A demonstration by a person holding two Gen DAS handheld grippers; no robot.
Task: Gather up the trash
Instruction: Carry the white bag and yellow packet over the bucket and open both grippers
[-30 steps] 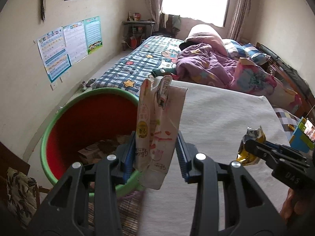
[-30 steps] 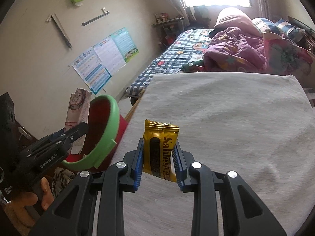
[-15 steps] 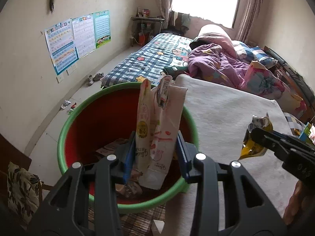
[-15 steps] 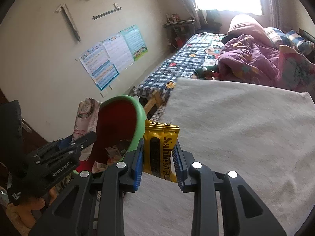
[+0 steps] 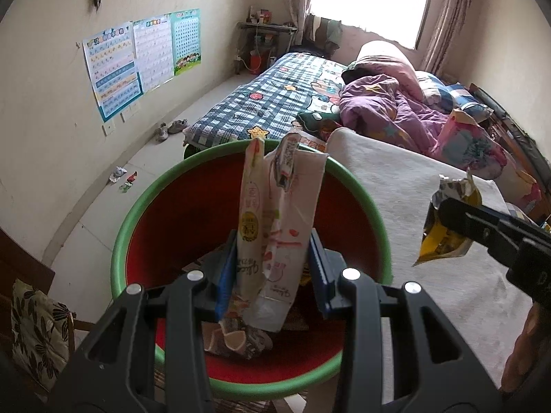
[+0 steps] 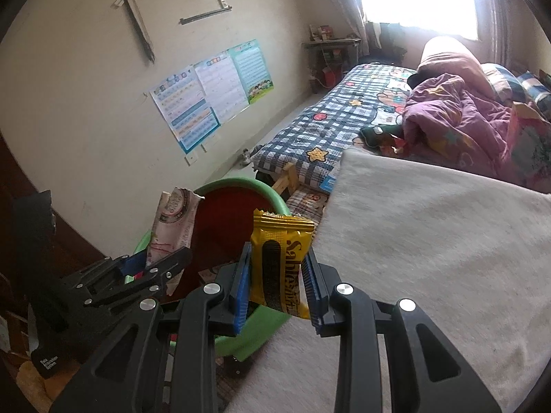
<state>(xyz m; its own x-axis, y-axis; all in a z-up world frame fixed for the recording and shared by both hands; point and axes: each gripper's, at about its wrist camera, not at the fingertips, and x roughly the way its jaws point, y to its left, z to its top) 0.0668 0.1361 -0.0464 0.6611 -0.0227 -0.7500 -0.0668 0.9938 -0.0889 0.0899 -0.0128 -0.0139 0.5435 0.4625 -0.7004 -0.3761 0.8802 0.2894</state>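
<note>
Both hand-held grippers now over bin (wrappers clamped).

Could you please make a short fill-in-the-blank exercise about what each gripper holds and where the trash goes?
1. The left gripper holds a crumpled pink ____ over the bin.
2. The wrapper in the right gripper is ____ in colour.
3. The bin is red inside, with a ____ rim.
4. The bin already holds some ____ at the bottom.

Missing words: carton; yellow; green; trash
</note>
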